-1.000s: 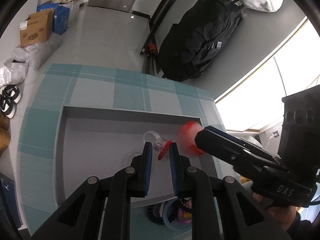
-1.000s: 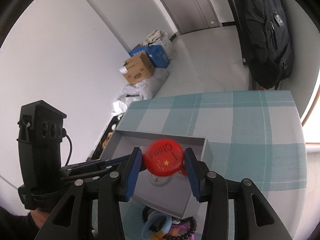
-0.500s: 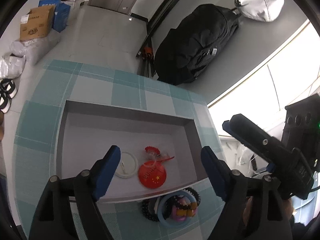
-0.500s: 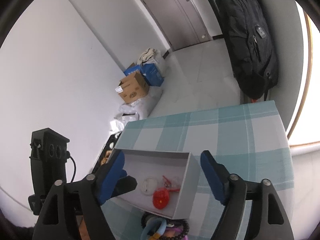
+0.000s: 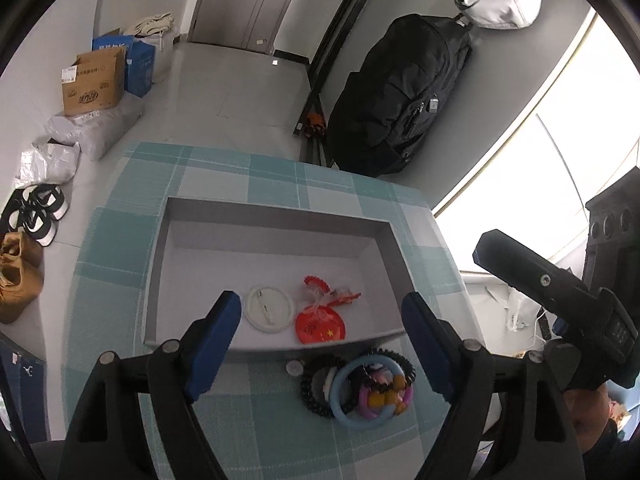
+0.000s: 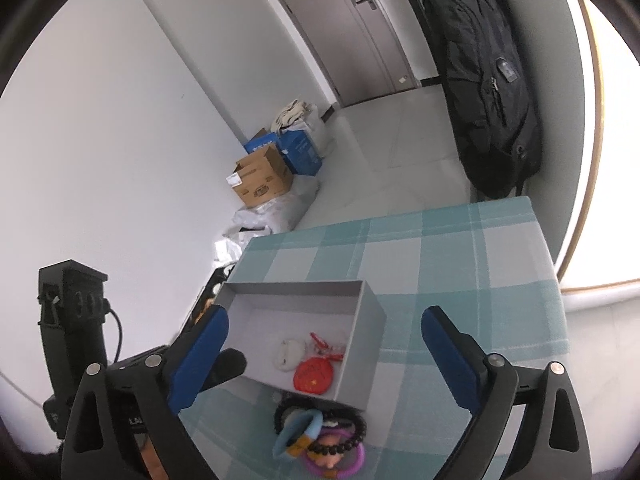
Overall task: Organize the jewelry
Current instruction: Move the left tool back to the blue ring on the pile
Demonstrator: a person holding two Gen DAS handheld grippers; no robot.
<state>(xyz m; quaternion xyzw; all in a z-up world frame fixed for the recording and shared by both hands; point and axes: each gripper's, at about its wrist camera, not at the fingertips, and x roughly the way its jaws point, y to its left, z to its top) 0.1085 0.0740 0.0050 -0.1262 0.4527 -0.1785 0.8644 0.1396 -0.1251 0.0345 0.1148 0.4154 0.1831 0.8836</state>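
Both the left hand-held gripper and the right hand-held gripper, jaws just widened, are hanging empty over the bracelet pile on the bench; beyond, a red badge and what may be a white badge are lying in the grey box.

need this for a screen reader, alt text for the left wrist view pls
An open left gripper hangs empty above a grey box holding a red badge, a white badge and a red clip. Bracelets lie piled on the checked cloth.
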